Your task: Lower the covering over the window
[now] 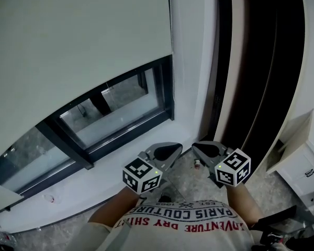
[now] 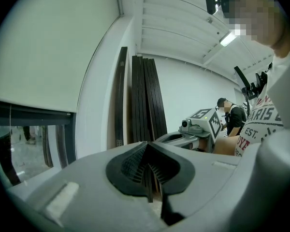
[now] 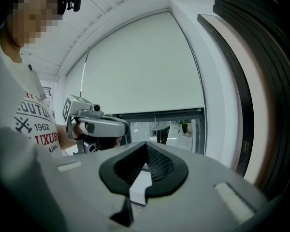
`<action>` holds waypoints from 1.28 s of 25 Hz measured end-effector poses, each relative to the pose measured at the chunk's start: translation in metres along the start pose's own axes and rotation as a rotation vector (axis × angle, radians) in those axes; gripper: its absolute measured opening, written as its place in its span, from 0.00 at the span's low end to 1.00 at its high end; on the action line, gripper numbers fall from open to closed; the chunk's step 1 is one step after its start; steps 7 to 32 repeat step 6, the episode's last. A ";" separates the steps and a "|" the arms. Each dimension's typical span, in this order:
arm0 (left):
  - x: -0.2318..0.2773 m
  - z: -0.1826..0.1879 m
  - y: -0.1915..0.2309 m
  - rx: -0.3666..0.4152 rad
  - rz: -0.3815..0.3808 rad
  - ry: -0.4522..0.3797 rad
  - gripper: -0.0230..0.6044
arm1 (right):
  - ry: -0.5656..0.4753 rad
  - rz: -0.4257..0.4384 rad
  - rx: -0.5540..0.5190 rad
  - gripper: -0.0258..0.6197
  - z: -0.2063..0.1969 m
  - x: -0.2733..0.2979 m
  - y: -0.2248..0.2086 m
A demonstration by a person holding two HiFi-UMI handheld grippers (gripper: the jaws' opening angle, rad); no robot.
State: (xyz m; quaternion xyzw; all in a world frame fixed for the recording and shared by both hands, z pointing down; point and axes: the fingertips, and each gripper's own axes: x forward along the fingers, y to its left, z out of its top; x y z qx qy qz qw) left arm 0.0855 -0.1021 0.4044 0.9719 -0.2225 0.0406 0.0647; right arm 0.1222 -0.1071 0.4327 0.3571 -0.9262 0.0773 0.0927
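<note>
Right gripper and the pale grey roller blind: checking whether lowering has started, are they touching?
Apart. The head view shows the right gripper low, well below the pale grey roller blind; its own view shows shut, empty fingers.

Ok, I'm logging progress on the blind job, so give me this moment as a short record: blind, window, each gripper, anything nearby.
blind: pale roller type, lowered partway
window: bottom strip of glass uncovered below the blind's hem
left gripper: jaws together, nothing between them
right gripper: jaws together, nothing between them
right of window: dark panels stood on end
</note>
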 end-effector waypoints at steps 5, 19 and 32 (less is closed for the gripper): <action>-0.012 -0.005 -0.001 0.009 -0.004 0.003 0.04 | -0.003 0.000 -0.004 0.04 -0.001 0.005 0.012; -0.013 -0.006 -0.001 0.009 -0.005 0.004 0.04 | -0.003 0.000 -0.003 0.04 -0.002 0.006 0.014; -0.013 -0.006 -0.001 0.009 -0.005 0.004 0.04 | -0.003 0.000 -0.003 0.04 -0.002 0.006 0.014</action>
